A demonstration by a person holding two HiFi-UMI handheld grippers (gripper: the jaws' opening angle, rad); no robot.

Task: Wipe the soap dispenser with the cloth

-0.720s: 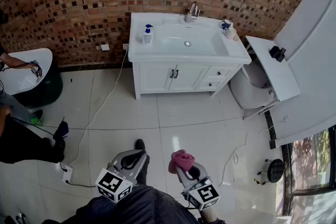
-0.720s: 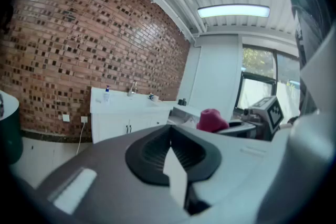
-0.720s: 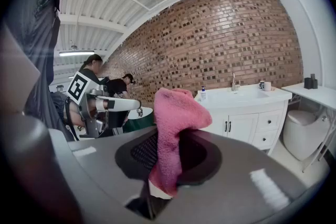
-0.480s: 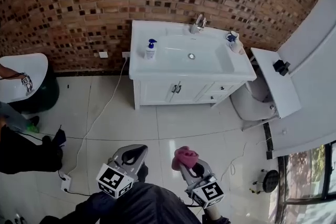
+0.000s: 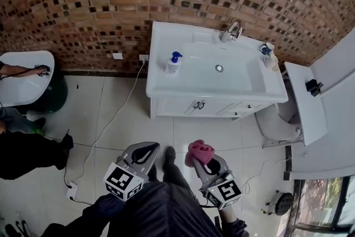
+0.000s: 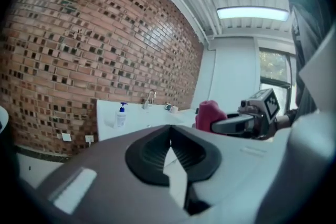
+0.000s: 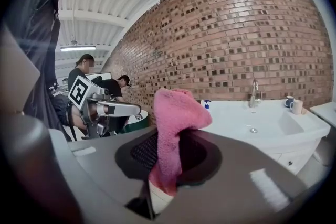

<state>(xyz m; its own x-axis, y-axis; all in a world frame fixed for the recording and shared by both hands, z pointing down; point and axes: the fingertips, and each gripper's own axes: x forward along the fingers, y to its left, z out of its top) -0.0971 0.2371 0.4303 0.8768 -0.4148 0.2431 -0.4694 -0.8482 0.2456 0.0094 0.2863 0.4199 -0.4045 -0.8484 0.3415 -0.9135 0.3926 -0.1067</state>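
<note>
closer now, the soap dispenser (image 5: 173, 63) stands upright; right tool (image 5: 202, 159) clamps the cloth (image 5: 197, 149), left tool (image 5: 145, 149) closed empty.

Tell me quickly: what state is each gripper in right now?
Left gripper: closed, nothing between its jaws.
Right gripper: closed on the pink cloth.

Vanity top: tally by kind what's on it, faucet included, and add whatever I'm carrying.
Soap dispenser: 1
Faucet: 1
Cups: 2, side by side at the right end
Pink cloth: 1, clamped in the right gripper
Total: 5
</note>
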